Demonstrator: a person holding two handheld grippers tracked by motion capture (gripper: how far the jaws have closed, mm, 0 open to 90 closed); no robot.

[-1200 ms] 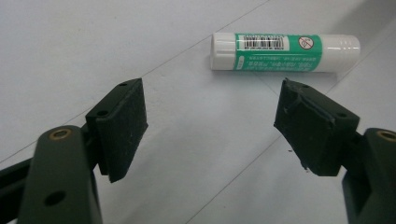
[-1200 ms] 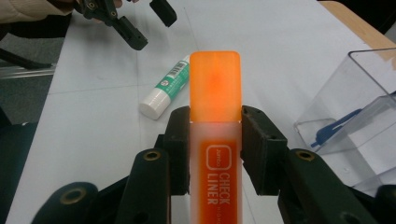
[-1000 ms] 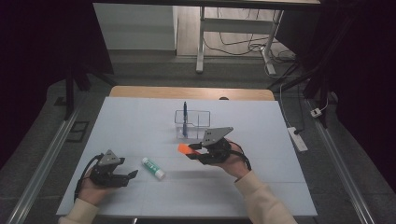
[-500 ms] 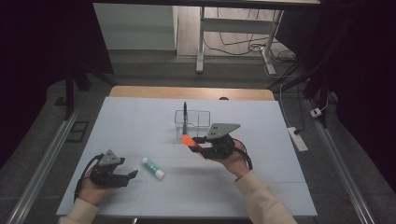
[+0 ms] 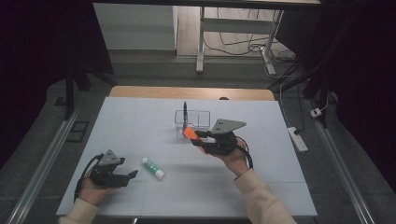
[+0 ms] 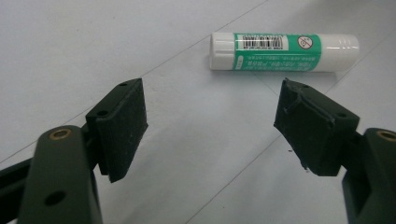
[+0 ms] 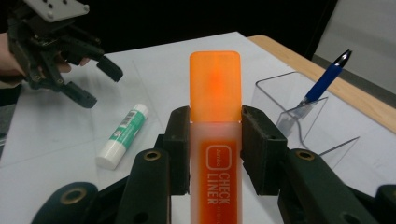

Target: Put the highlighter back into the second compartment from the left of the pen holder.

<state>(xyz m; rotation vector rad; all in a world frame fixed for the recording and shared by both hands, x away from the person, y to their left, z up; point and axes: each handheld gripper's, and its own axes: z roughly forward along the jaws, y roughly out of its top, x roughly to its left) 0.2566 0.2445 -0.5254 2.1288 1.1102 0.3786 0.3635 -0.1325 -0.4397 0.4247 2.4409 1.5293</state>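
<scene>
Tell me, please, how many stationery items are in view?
3. An orange highlighter is held in the right claw, a blue pen stands in the clear holder, and a glue stick lies on the table.

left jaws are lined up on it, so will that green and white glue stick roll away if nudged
The glue stick is a smooth round tube lying on its side, so it probably rolls sideways. It looks rigid and small, likely light. The open left gripper isn't touching it.

The orange highlighter runs off the bottom edge.
</scene>
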